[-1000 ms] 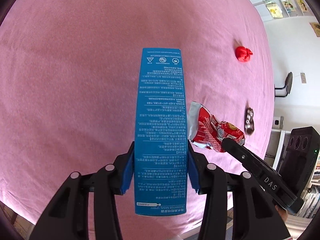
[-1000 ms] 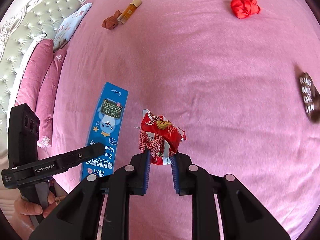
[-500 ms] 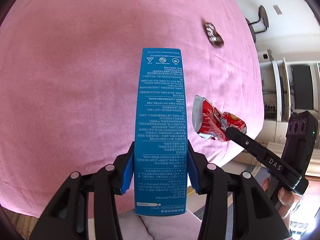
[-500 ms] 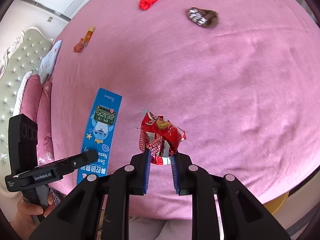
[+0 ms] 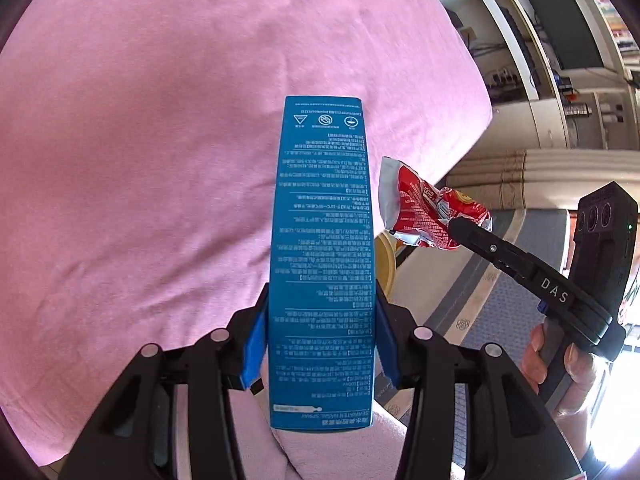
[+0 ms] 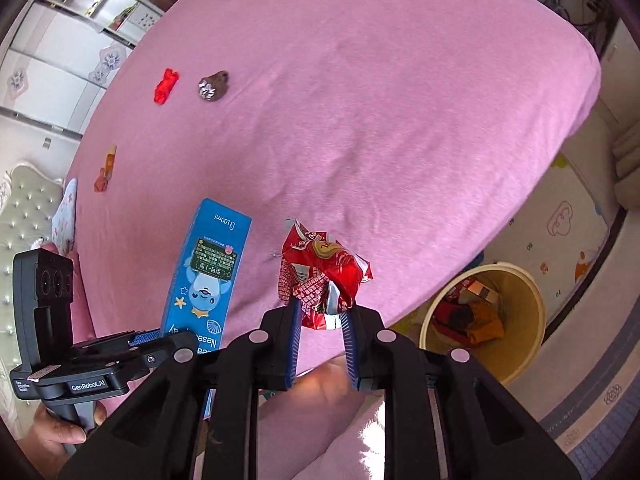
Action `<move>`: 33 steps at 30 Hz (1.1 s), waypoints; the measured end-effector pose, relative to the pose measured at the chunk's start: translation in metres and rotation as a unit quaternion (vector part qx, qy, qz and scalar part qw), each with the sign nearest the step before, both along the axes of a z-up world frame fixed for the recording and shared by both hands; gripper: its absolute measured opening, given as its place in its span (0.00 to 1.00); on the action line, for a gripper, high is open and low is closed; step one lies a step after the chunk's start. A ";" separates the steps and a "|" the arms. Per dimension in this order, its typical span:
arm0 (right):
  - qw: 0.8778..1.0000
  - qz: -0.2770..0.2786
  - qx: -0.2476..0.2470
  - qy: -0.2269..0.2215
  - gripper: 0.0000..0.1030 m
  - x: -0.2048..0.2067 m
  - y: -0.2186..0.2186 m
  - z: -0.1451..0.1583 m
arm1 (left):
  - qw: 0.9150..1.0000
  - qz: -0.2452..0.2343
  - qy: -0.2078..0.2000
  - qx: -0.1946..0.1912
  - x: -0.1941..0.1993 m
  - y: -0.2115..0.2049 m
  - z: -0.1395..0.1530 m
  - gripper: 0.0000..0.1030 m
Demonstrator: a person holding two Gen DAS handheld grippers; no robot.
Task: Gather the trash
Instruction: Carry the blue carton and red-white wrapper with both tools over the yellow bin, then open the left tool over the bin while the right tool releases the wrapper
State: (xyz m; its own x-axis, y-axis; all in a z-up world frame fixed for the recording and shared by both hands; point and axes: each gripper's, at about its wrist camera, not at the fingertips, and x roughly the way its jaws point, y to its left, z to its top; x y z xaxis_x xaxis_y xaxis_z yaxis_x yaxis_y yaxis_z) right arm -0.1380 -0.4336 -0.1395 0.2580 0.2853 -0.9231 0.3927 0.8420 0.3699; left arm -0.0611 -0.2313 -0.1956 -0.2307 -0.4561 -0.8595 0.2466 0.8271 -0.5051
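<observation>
A: Gripping the blue carton [image 5: 322,264] across its narrow sides, the left gripper [image 5: 320,336] is holding it lengthwise, the carton projecting straight ahead of the jaws. What is the right gripper [image 6: 321,322] carrying?

B: It is pinching the red snack wrapper [image 6: 320,276] at its crumpled lower edge; the wrapper is standing up just ahead of the pads. Both loads are hanging clear above the pink bed [image 6: 380,100].

A: How are they likely to be handling?

B: The carton is looking stiff, light and probably empty, so a mid-body clamp is suiting it, though hard pressure could be crushing it. The wrapper is thin, soft and slick; a bunched fold is the safest hold.

A: Counting the items?

B: One carton and one wrapper are being held. Lying on the bed ahead and to the left of the right gripper are one red crumpled piece [image 6: 165,85], one dark wrapper [image 6: 214,86] and one small orange tube [image 6: 109,160] touching a brownish scrap. One yellow bin [image 6: 524,304], already containing trash, is sitting down to the right of the right gripper.
</observation>
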 end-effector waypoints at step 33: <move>0.970 -0.214 0.051 0.108 0.39 -0.210 -0.163 -0.085 | 0.953 -0.287 0.067 0.076 -0.137 -0.247 -0.098 0.74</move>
State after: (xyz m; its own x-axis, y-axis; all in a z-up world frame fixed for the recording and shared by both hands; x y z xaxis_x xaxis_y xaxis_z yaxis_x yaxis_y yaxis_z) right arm -0.3479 -0.5971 -0.2243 0.1761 0.2886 -0.9411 0.7754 0.5483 0.3133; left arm -0.1976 -0.4778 -0.2940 -0.5162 -0.0948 -0.8512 0.6219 0.6419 -0.4486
